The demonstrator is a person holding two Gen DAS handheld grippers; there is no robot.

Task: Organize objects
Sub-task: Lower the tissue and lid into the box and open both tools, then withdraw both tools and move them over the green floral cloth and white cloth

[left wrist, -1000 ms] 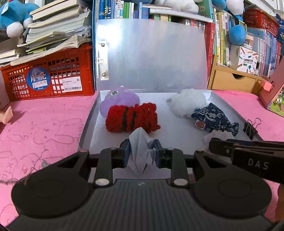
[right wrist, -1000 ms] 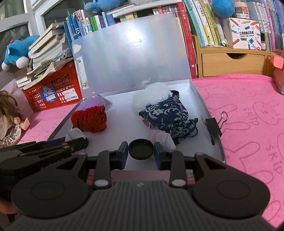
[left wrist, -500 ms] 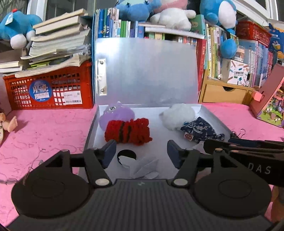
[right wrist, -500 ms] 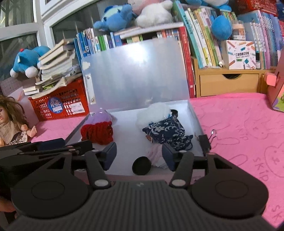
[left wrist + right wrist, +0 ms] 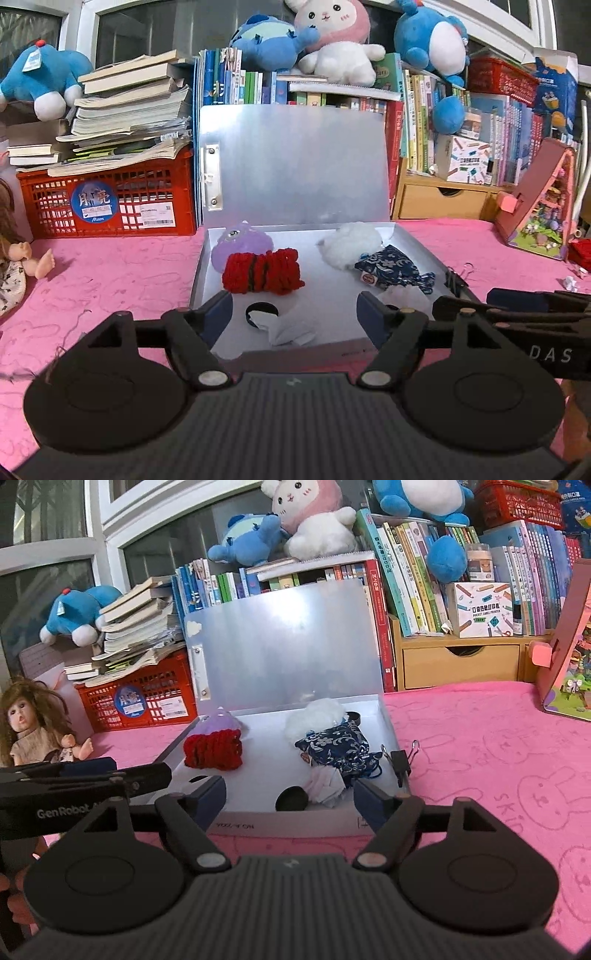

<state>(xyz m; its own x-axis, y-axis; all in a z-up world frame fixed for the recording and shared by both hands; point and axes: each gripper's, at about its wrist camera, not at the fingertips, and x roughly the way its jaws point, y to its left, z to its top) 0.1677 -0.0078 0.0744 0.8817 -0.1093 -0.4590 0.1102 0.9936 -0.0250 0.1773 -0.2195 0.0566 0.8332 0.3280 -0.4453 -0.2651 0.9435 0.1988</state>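
An open grey box [image 5: 332, 295] with its lid [image 5: 295, 166] standing up lies on the pink cloth. It holds a purple toy [image 5: 242, 245], a red knit bundle [image 5: 262, 271], a white fluffy ball [image 5: 349, 242], a blue floral pouch [image 5: 393, 267], a folded white paper [image 5: 290, 330] and a black round cap [image 5: 291, 799]. My left gripper [image 5: 294, 314] is open and empty in front of the box. My right gripper [image 5: 290, 797] is open and empty at the box's front edge. The red bundle [image 5: 213, 751] and pouch [image 5: 338, 747] also show in the right wrist view.
A black binder clip [image 5: 400, 760] sits at the box's right edge. A red crate [image 5: 107, 201] with books stands back left, a doll [image 5: 33, 723] at the left, a wooden drawer unit [image 5: 443, 199] and bookshelves behind, a pink house model [image 5: 539, 210] at the right.
Both grippers opened: the left let go of the folded white paper, the right let go of the black cap. Both then drew back from the box, leaving the items inside.
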